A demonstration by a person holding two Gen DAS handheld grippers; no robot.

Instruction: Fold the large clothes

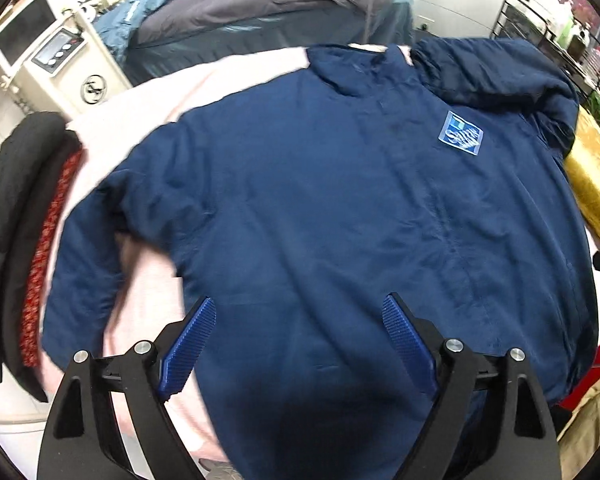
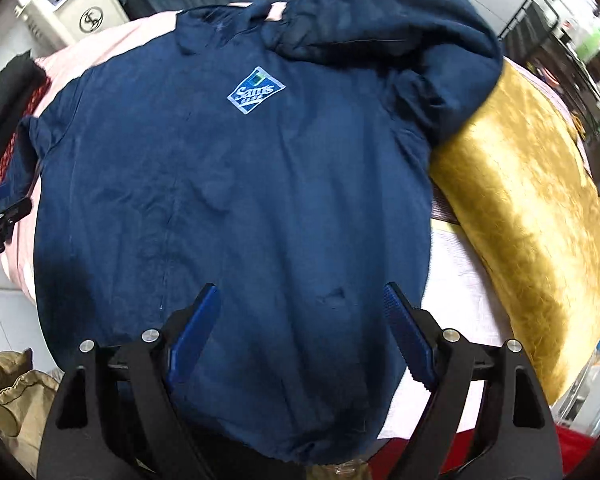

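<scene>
1. A large navy-blue padded jacket (image 1: 340,208) lies spread flat, front side up, on a pale pink bed cover (image 1: 148,112), with its collar at the far end and its hem nearest the two cameras.
2. A light-blue diamond-shaped chest patch (image 2: 256,90) with white lettering sits on the upper front of the jacket.
3. One sleeve stretches out over the pink cover toward a folded black quilted garment (image 1: 4,200) and a strip of red patterned cloth (image 1: 40,248) at the bed's edge.
4. The other sleeve lies bunched up near the collar, its end resting against a shiny golden-yellow cushion (image 2: 532,216) just beside the jacket.
5. The left gripper (image 1: 298,344) hovers above the lower part of the jacket, its black arms and blue ribbed pads spread wide apart with nothing between them.
6. The right gripper (image 2: 300,332) hovers over the hem area close to the side edge; its pads are likewise parted and hold nothing.
7. Behind the bed stand a cream-coloured appliance with a small display panel (image 1: 64,60) and a heap of grey and teal clothing (image 1: 260,4).
8. A black metal wire rack (image 1: 540,28) stands at the far side of the room.
</scene>
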